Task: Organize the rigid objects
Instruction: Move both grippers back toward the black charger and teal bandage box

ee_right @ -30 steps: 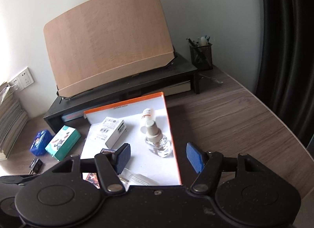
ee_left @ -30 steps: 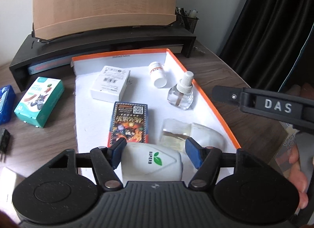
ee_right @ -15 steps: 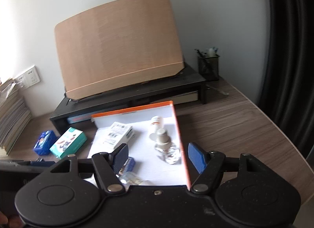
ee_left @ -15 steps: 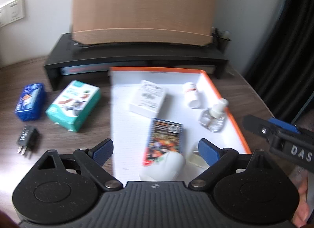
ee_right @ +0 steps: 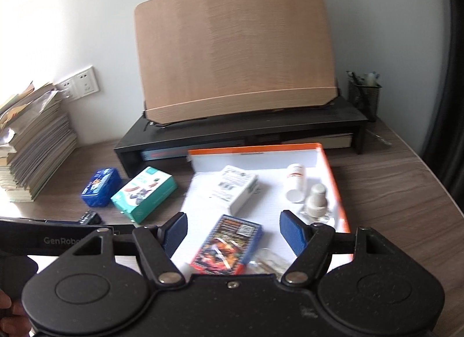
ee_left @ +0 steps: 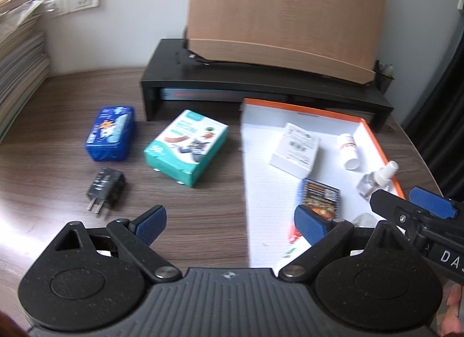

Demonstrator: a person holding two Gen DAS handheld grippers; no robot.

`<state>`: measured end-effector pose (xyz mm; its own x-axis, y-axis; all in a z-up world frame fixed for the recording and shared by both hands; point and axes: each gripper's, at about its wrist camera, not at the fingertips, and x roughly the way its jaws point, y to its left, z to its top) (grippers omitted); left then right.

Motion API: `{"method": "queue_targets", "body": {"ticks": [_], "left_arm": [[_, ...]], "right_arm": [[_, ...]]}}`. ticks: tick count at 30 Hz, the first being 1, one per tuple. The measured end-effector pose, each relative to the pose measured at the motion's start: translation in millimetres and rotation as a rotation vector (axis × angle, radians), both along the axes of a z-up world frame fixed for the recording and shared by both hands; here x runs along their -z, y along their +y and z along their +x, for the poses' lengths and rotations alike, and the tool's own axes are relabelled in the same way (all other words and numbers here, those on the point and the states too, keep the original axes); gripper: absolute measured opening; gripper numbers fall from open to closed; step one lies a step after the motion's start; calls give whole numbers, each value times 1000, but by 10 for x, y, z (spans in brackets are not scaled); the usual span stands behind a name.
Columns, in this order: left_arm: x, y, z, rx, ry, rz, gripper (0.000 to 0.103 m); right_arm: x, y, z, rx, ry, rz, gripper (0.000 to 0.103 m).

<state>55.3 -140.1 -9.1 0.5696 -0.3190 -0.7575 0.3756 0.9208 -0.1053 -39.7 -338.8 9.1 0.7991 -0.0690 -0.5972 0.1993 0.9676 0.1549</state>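
From the left wrist, the left tongs (ee_left: 229,225) gape empty over the surface (ee_left: 58,111); teal box (ee_left: 187,147), blue tin (ee_left: 111,137) and plug (ee_left: 105,189) lie left of the orange-rimmed tray (ee_left: 377,131). From the right wrist, the right tongs (ee_right: 233,234) are opening, nothing gripped, above the card pack (ee_right: 229,244) in the tray's near end.

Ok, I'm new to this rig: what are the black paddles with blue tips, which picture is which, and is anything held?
Those are hand-held grippers, each with a camera looking along its fingers. One picture is from the left gripper, over bare desk, open and empty. The other is from the right gripper, its jaws opening, gripping nothing. On the desk outside the orange-edged tray lie a blue box, a teal box and a plug adapter. The tray holds a white box, a card pack and bottles.
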Motion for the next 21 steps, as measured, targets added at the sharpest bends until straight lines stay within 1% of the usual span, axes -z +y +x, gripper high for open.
{"method": "queue_targets", "body": {"ticks": [12,21], "left_arm": [[14,419,124,-67,0,3,98],[120,773,219,-118,23,20,99]], "right_arm": [[27,410,216,-76,17,-7,85],[119,670,373,-122,46,5,85]]}}
